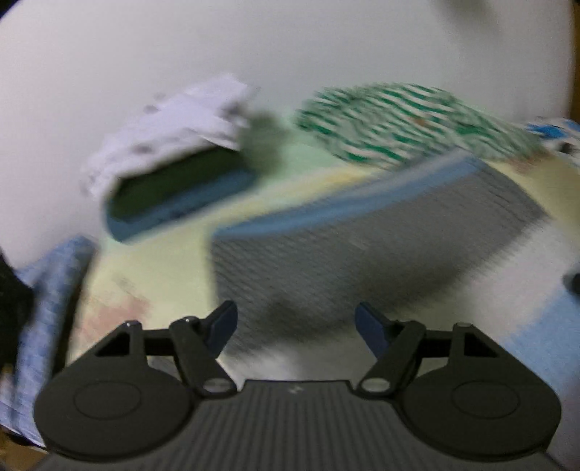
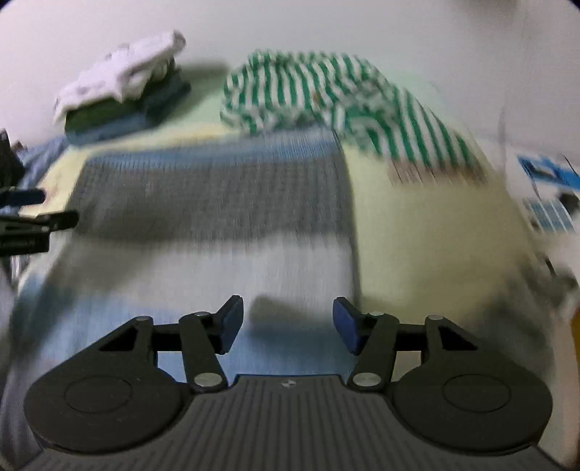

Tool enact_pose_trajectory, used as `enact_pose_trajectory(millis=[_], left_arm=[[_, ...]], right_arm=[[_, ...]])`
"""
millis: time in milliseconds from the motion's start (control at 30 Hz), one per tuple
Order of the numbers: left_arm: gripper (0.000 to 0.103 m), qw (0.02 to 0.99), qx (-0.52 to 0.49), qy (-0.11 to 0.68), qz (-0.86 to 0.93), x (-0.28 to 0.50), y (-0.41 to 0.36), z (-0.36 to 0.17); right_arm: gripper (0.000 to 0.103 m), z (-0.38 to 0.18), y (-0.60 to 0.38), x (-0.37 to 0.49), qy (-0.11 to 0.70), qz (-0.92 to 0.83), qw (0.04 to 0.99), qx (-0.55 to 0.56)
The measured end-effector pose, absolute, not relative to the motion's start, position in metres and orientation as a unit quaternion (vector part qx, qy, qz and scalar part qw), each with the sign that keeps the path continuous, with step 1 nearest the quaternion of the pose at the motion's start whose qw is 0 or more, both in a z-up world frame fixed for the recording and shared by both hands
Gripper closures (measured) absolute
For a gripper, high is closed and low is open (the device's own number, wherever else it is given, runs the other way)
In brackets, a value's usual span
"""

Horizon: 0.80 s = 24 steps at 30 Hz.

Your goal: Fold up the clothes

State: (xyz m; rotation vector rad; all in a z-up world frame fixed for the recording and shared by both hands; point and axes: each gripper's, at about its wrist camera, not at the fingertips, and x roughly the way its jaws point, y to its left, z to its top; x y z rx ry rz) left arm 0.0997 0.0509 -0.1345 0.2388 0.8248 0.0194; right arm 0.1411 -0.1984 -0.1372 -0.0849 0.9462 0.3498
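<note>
- A pale wall fills the upper part of both wrist views, behind everything else.
- A pale yellow-green sheet covers the flat surface that carries the clothes; whether that is a bed or a desk is not clear from these blurred views.
- A large folded garment with grey, white and light-blue bands lies flat on the sheet, directly ahead of both grippers. In the left wrist view it shows a blue edge along its far side.
- A green-and-white striped garment lies crumpled beyond the banded one, towards the wall. Its near edge looks to overlap the banded garment's far right corner, though the blur leaves that unsure.
- A small stack of folded clothes, dark green over blue, sits at the far left near the wall, well apart from the striped garment.
- A white cloth with small dark specks is draped loosely on top of that stack.
- A blue-and-white printed box or pack sits at the right edge, too smeared to identify.
- The right gripper hovers over the near end of the banded garment, jaws parted and nothing between the blue pads.
- The left gripper hovers over the same garment, jaws spread and empty; it also shows at the left edge of the right wrist view.
</note>
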Motion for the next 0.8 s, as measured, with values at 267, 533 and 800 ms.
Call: enact_pose_trajectory(millis=[267, 533, 800], left_arm=[[0.027, 0.895, 0.127, 0.424, -0.061, 0.044, 0.02, -0.147], [0.02, 0.875, 0.101, 0.451, -0.144, -0.006, -0.028, -0.14], [0.013, 0.853, 0.086, 0.493, -0.15, -0.039, -0.086, -0.152]], right_arm=[[0.031, -0.107, -0.288, 0.059, 0.407, 0.0, 0.913, 0.014], [0.029, -0.121, -0.352, 0.083, 0.411, -0.063, 0.898, 0.143], [0.03, -0.147, -0.365, 0.141, 0.432, -0.038, 0.887, 0.155]])
